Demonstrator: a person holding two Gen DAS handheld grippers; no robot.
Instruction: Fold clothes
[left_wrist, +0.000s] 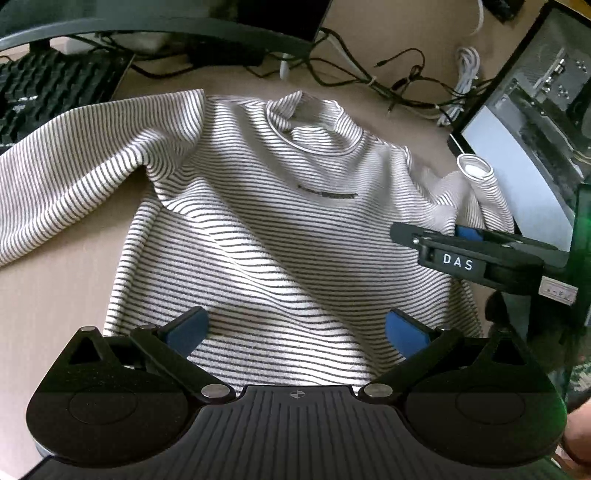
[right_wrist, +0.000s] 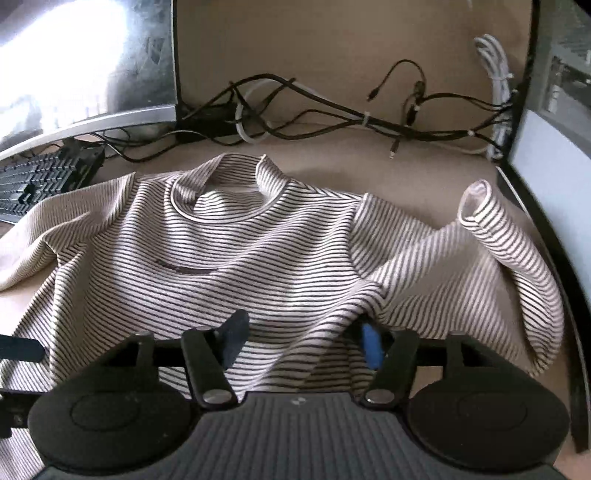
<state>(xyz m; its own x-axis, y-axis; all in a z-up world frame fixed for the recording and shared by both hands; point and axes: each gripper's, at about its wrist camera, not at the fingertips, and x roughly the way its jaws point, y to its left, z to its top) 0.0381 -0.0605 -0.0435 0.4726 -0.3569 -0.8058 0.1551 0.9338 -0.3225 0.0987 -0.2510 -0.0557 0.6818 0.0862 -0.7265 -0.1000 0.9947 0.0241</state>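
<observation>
Left tongs (left_wrist: 295, 332) spread wide, blue pads (left_wrist: 190, 330) clear of fabric, hovering over the hem of the shirt (left_wrist: 280, 221). Right tongs (right_wrist: 301, 341) partly spread, nothing pinched: left pad sits above the cloth, right pad (right_wrist: 371, 345) tucked against a raised fold where the side meets the sleeve; can't tell if it touches. Shirt, striped, lies front up on the bench (right_wrist: 388, 173), collar (right_wrist: 221, 192) away from the cameras. Left sleeve (left_wrist: 66, 173) spreads flat toward the keyboard (left_wrist: 48, 92). Body wrinkled, diagonal creases. Right sleeve (right_wrist: 517, 258) bunched and arched up, cuff (right_wrist: 476, 195) standing open beside the PC case (left_wrist: 535, 122). Cables (right_wrist: 332, 114) tangled behind the collar, monitor (right_wrist: 85, 62) back left.
</observation>
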